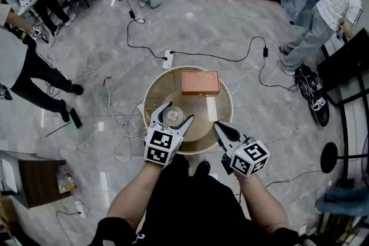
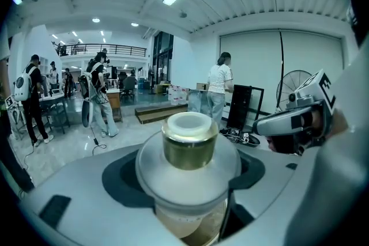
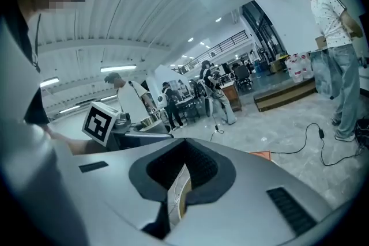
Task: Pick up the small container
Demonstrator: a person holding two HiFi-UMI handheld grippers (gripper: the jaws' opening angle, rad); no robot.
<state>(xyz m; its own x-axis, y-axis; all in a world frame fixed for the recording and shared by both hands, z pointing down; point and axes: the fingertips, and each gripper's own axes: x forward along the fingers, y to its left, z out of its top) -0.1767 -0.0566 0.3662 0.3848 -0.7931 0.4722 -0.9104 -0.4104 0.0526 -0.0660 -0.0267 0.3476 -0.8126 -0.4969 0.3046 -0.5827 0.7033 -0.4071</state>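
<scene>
The small container (image 1: 171, 117), a clear jar with a gold collar and a white cap, is gripped between the jaws of my left gripper (image 1: 177, 113), lifted above the round wooden table (image 1: 203, 127). In the left gripper view the container (image 2: 190, 144) fills the gap between the grey fingers (image 2: 86, 204), and its wide lid spans them. My right gripper (image 1: 221, 128) hovers to the right of it over the table's near edge, its jaws together with nothing in them. In the right gripper view the right gripper (image 3: 180, 184) shows only a narrow slit between its pads.
An orange-brown box (image 1: 200, 82) lies at the far side of the table. A power strip (image 1: 168, 59) and black cables trail over the marble floor behind it. People stand at the left, the back and the right. A small cabinet (image 1: 34, 178) stands at the lower left.
</scene>
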